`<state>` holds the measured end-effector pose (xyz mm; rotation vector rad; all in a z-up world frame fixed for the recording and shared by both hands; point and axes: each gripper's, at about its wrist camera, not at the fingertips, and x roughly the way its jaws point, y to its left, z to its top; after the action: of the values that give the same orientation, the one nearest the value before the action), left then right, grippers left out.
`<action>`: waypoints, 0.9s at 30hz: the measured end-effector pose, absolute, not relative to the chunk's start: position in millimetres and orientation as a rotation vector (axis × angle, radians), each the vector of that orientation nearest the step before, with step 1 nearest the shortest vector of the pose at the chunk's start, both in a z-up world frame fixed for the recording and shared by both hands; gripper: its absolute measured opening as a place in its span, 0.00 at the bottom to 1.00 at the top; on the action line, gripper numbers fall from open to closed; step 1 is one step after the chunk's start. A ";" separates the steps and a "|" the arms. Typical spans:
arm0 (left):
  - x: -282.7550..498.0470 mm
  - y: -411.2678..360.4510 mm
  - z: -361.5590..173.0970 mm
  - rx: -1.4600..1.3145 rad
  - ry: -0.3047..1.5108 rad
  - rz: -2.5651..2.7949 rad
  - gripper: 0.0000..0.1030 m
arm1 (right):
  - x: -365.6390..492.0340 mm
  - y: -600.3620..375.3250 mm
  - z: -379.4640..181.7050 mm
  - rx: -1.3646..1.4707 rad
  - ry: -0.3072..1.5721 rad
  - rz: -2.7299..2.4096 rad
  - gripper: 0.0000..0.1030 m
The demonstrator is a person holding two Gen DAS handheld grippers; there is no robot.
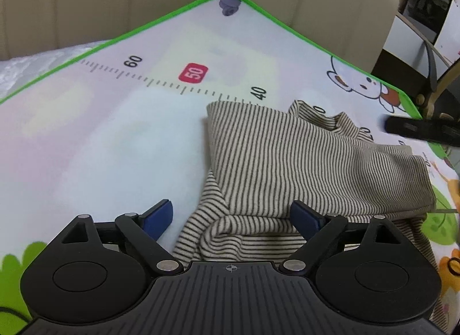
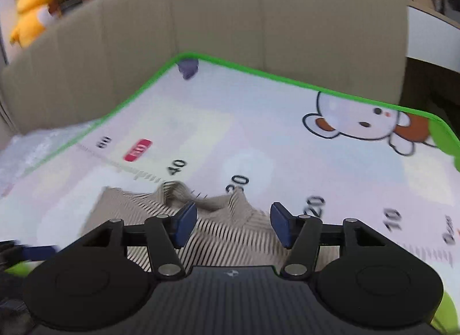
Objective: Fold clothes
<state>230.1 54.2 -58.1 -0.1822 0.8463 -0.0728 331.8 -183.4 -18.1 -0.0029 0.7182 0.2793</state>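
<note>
left claw (image 1: 231,220): open, empty, over near hem of striped shirt (image 1: 302,168) | right claw (image 2: 233,224): open, empty, above shirt collar | shirt: partly folded on play mat (image 1: 115,133), beside ruler's 40 mark

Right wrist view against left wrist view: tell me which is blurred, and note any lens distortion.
Right wrist view: motion-smeared; the striped garment streaks and the ruler numbers on the play mat are soft, though the right gripper, jaws apart, stays sharp. Left wrist view: crisp stripes and readable numbers, left gripper open. Both views: fisheye bending of the mat's green border and the beige headboard.
</note>
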 end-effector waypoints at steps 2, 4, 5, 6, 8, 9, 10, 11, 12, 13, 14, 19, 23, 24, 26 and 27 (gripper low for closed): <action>228.0 57.8 -54.9 -0.185 0.839 -0.076 0.92 | 334.4 -181.3 -20.3 -0.003 0.721 0.277 0.55; 226.4 61.3 -51.9 -0.189 0.832 -0.080 0.92 | 336.9 -179.2 -22.4 -0.004 0.725 0.275 0.54; 226.3 62.6 -50.6 -0.193 0.829 -0.083 0.92 | 338.1 -178.2 -23.5 -0.004 0.726 0.274 0.52; 226.5 63.8 -49.7 -0.195 0.825 -0.084 0.92 | 339.4 -177.2 -24.6 -0.004 0.728 0.273 0.45; 226.9 65.6 -48.7 -0.200 0.819 -0.087 0.92 | 341.9 -175.1 -26.8 -0.005 0.731 0.271 0.15; 228.0 66.3 -48.9 -0.206 0.820 -0.089 0.92 | 343.1 -174.0 -27.9 -0.005 0.733 0.270 0.13; 229.2 67.0 -49.2 -0.211 0.821 -0.092 0.92 | 344.4 -173.0 -29.0 -0.005 0.734 0.269 0.12; 230.3 67.8 -49.6 -0.218 0.822 -0.096 0.92 | 345.7 -172.0 -30.1 -0.006 0.736 0.268 0.11; 231.2 68.6 -49.7 -0.227 0.823 -0.102 0.92 | 346.9 -170.9 -31.2 -0.006 0.738 0.267 0.08; 231.4 70.7 -48.5 -0.235 0.818 -0.101 0.92 | 340.3 -171.9 -29.0 0.008 0.740 0.276 0.08; 231.3 73.9 -46.4 -0.245 0.808 -0.097 0.92 | 326.9 -174.7 -24.1 0.033 0.742 0.293 0.08; 224.6 110.2 -28.7 -0.386 0.725 -0.038 0.93 | 259.7 -188.6 0.3 0.161 0.750 0.378 0.06; 214.0 134.9 -17.7 -0.502 0.676 -0.011 0.93 | 210.5 -194.9 2.5 0.235 0.793 0.424 0.06; 210.7 137.4 -14.8 -0.517 0.663 -0.018 0.93 | 201.6 -195.2 -5.3 0.237 0.815 0.423 0.06; 204.4 138.3 -8.4 -0.533 0.630 -0.047 0.94 | 188.1 -194.9 -22.0 0.258 0.860 0.418 0.06; 201.3 136.4 -4.6 -0.536 0.610 -0.074 0.94 | 183.9 -193.1 -27.8 0.256 0.877 0.418 0.06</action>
<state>201.3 136.4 -4.6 -0.5365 0.6096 -0.0741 183.9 -193.1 -27.8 0.2560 0.8771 0.4185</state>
